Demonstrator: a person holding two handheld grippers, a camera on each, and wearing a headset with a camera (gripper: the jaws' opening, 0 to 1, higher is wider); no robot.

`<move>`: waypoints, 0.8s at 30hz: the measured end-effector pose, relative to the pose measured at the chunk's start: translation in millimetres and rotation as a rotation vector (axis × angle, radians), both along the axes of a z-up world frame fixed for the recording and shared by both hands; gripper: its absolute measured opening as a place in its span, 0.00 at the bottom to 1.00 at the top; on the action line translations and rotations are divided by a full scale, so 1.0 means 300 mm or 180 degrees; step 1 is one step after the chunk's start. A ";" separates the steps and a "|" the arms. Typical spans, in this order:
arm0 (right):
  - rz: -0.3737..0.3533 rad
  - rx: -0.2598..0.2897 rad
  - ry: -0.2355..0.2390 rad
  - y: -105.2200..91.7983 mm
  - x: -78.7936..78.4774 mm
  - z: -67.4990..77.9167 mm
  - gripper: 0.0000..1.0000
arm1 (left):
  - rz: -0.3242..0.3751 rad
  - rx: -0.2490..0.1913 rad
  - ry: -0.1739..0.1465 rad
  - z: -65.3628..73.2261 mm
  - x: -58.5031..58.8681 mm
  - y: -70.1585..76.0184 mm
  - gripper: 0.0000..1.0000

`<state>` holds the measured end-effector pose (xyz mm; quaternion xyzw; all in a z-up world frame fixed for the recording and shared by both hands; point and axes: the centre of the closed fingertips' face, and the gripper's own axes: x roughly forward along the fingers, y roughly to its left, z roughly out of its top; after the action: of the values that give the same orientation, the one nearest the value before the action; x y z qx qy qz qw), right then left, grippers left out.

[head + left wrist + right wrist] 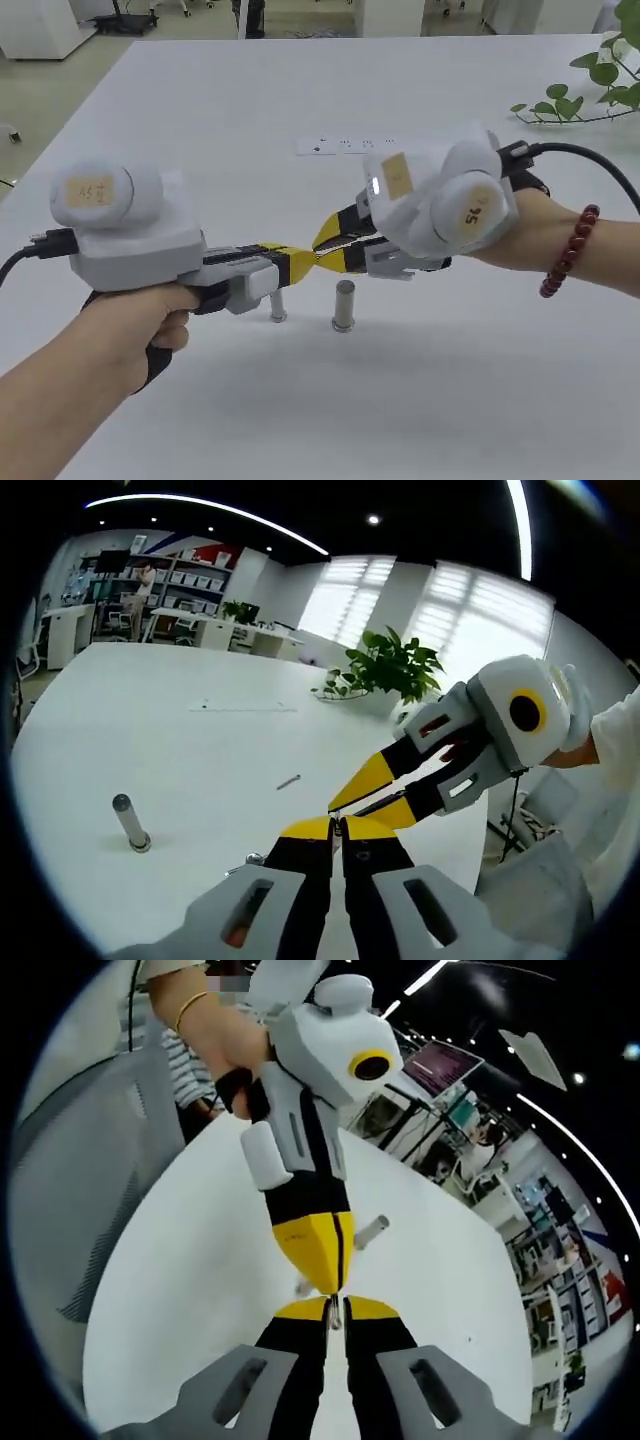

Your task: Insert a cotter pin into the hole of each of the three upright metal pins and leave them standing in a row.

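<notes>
Beneath left gripper (308,260), half-hidden metal pin (277,309)

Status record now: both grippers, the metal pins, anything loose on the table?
left gripper: jaws shut, tips meeting the right gripper's
right gripper: jaws shut
held item: too small to tell
upright metal pin: standing on table
second metal pin: partly behind left gripper
cotter pin: lying loose on table

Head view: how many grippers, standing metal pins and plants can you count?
grippers: 2, the left gripper and the right gripper
upright metal pins: 2, one partly behind the left gripper
plant: 1
total: 5
</notes>
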<state>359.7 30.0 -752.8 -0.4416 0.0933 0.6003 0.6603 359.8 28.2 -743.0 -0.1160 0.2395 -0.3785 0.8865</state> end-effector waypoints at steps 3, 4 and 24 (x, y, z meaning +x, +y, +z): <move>-0.0065 0.0010 0.0083 -0.013 0.005 -0.006 0.09 | -0.0008 0.0064 -0.0042 -0.004 0.001 0.004 0.00; -0.0083 0.0017 0.0107 -0.018 0.006 -0.008 0.10 | -0.0020 0.0083 -0.0060 -0.005 0.000 0.004 0.00; -0.0293 0.0666 0.1653 -0.094 -0.076 0.000 0.17 | -0.0797 0.0530 -0.0743 -0.002 -0.083 -0.040 0.00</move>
<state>336.9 1.9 -752.9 -0.1978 0.2167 0.6691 0.6828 334.9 16.3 -743.6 0.0331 0.1781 -0.4756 0.8608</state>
